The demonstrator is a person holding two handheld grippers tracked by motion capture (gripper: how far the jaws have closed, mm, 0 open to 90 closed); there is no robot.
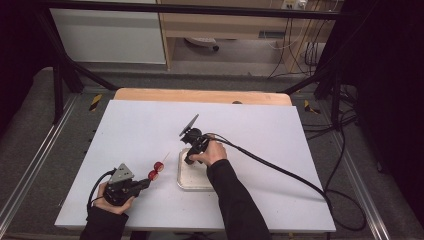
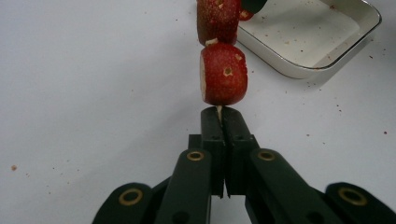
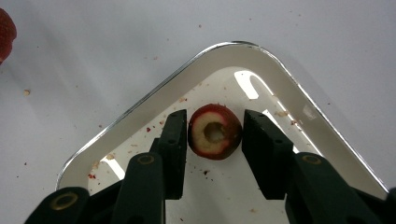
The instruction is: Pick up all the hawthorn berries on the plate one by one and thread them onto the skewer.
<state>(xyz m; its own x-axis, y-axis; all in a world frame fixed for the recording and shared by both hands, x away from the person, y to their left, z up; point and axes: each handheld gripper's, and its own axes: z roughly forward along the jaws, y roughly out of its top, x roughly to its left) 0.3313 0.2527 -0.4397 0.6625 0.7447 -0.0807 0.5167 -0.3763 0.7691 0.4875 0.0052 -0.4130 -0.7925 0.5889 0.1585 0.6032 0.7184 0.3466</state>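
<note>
Nearest the person, the left hand-held gripper (image 1: 145, 183) is sitting low over the white counter (image 1: 125, 130), jaws pressed together and pinching the bare end of a thin skewer (image 2: 218, 110). Two red fruit pieces (image 2: 223, 73) are already riding on that skewer, which is pointing up and away toward the far right with its free tip (image 1: 166, 154) near the tray. So the long axis is running diagonally from the left hand toward the tray corner.

Farther out, the right hand-held gripper (image 3: 214, 140) is reaching down into the white tray (image 3: 154, 95), jaws half spread around a third fruit piece (image 3: 215, 131). The left jaw is looking like it's touching the skin, and the right one is just short of it, so no real grip yet.

My take: squeezing gently across the round sides is the way to go, keeping the cored hole facing out and clear, so it's lining up with the skewer tip. Crushing the fruit would be the risk here.
</note>
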